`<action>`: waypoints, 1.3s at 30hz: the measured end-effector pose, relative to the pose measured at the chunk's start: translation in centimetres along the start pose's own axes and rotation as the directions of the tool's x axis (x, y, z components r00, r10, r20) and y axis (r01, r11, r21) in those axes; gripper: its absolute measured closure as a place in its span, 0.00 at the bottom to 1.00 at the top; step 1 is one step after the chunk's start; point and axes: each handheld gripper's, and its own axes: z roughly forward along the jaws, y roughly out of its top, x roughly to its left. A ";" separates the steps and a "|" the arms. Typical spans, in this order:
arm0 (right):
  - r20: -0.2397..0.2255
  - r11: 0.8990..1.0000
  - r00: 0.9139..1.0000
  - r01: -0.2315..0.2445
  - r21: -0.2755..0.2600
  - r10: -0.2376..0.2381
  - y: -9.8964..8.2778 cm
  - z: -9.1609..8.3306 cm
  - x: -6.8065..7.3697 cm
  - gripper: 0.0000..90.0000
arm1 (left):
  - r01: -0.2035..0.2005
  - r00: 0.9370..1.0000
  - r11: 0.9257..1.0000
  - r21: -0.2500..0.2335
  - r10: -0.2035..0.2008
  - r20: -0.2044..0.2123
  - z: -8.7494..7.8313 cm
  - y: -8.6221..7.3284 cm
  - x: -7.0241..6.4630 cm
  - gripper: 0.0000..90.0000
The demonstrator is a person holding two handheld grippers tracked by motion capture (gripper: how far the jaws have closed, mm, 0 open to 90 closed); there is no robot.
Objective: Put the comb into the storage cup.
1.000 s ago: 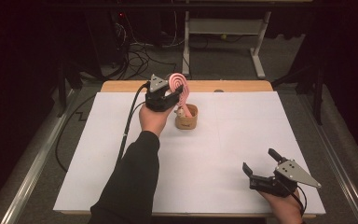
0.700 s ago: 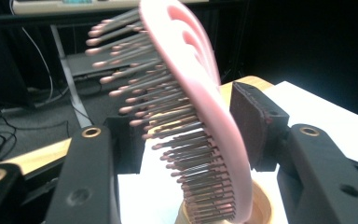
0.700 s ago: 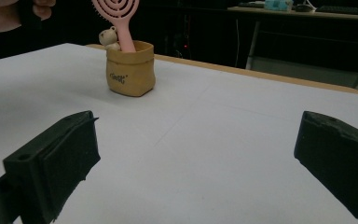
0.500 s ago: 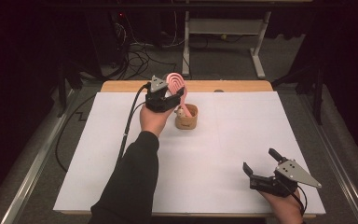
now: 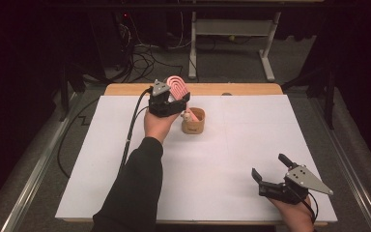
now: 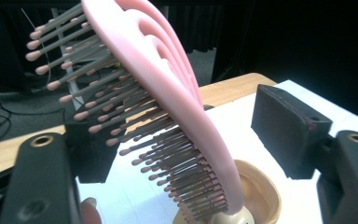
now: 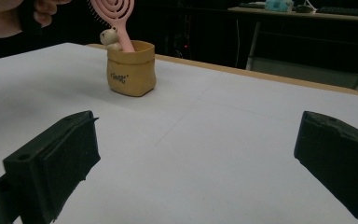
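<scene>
The tan pot (image 7: 131, 68) carries a short line of dark print on its side, too small and blurred to read; no other writing can be made out.

The pink hairbrush (image 6: 163, 107) stands handle-down in that pot, tilted, with its bristles (image 6: 121, 121) facing one finger of the left gripper (image 5: 174, 102). In the left gripper view the brush head rises between the two black fingers (image 6: 289, 126): the bristle tips reach close to the finger on the bristle side, while a clear gap separates the smooth back of the brush from the other finger. The left gripper's fingers have just been opening and now stand apart, with the brush between them but not pinched. The pot sits just below and beyond these fingertips, on the white sheet (image 5: 222, 159) that covers the bench (image 5: 207, 89). A small pale figure (image 7: 111, 37) sits at the pot's rim beside the brush handle.

The right gripper (image 5: 269, 175) rests at the near edge of the sheet, its fingers spread wide with nothing between them. From there the pot and brush lie well ahead of the fingers, towards the left in the right gripper view.
</scene>
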 end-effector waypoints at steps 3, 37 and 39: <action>0.002 1.000 1.000 -0.003 -0.003 0.003 0.0 0.0 -0.1 0.00 | 0.006 1.000 1.000 -0.003 -0.006 -0.006 -0.2 -0.2 0.2 0.28; -0.005 1.000 1.000 0.003 0.006 -0.003 -0.1 0.3 0.2 0.00 | 0.052 0.999 0.998 0.046 -0.053 0.012 0.0 -0.9 0.9 0.00; -0.004 1.000 1.000 0.003 0.006 -0.003 -0.1 0.3 0.2 0.00 | 0.051 0.999 0.998 0.047 -0.051 0.011 0.0 -0.9 0.9 0.00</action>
